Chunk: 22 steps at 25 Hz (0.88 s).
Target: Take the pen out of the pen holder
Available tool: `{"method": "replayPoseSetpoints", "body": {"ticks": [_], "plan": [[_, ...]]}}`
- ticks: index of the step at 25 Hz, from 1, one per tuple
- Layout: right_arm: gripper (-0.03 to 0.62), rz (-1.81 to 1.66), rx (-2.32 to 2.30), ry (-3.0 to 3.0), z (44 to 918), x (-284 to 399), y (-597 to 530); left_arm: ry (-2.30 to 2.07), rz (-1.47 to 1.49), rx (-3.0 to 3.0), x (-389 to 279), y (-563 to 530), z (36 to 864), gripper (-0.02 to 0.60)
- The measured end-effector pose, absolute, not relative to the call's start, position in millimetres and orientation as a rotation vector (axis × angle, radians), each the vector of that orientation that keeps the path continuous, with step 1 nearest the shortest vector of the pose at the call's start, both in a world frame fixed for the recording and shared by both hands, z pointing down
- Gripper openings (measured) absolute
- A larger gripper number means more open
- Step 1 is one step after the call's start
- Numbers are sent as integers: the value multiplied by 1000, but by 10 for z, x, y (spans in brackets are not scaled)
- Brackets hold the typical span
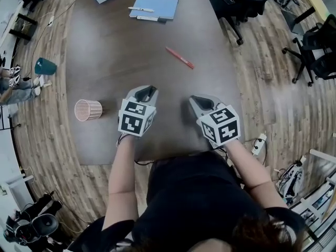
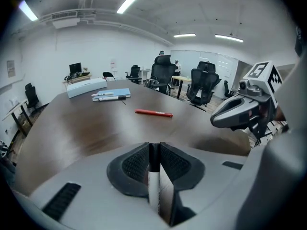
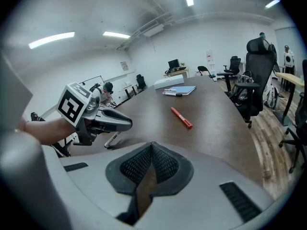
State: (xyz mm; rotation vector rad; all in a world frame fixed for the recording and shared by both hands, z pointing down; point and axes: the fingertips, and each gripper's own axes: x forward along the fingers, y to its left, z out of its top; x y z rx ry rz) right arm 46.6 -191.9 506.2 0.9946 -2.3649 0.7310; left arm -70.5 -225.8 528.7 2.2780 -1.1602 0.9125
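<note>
The pink mesh pen holder [image 1: 87, 109] sits near the left edge of the table [image 1: 105, 51], well apart from both of your grippers. You can't make out from here what it contains. Your left gripper [image 2: 154, 150] is clamped on the pen [image 2: 153, 181], a white barrel with a black cap, and its jaws stand only narrowly apart around it. In the right gripper view the pen slants down from those jaws toward the tabletop, near the front edge. Your right gripper [image 3: 151, 150] has its jaws pressed together with nothing between them. A red pen [image 1: 179, 57] lies mid-table, and a blue notebook [image 1: 155, 7] lies at the far edge.
</note>
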Motion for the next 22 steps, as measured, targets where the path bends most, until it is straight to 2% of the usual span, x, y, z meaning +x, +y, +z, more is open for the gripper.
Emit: {"method": "replayPoseSetpoints", "body": {"ticks": [17, 22], "plan": [[18, 769, 1037, -2327, 5174, 665, -1967, -1084, 1067, 2228, -560, -2233, 5807, 95], [18, 766, 1033, -2333, 5146, 659, -1952, -1071, 989, 2197, -550, -2188, 5758, 144]]}}
